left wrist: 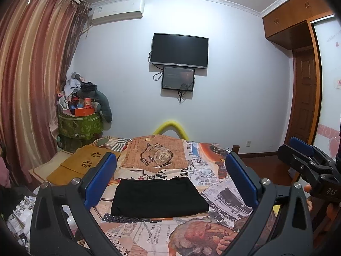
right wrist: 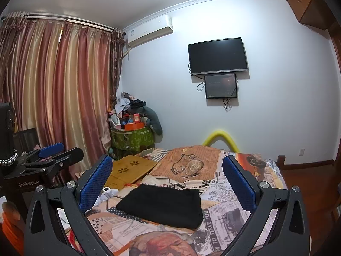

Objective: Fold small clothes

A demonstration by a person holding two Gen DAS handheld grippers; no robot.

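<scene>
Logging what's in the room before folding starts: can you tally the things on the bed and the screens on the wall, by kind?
Black folded garment: 1
Wooden lap trays: 1
Wall screens: 2, a large television and a smaller monitor below it
Total: 4

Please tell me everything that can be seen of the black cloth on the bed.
The black garment is plain, matte, soft fabric, folded into a flat, roughly rectangular stack with layered edges along its near side. It lies on the printed bedspread, partly covering a dotted strip. Nothing grips it: both grippers hover open above, their fingers apart from it.
</scene>
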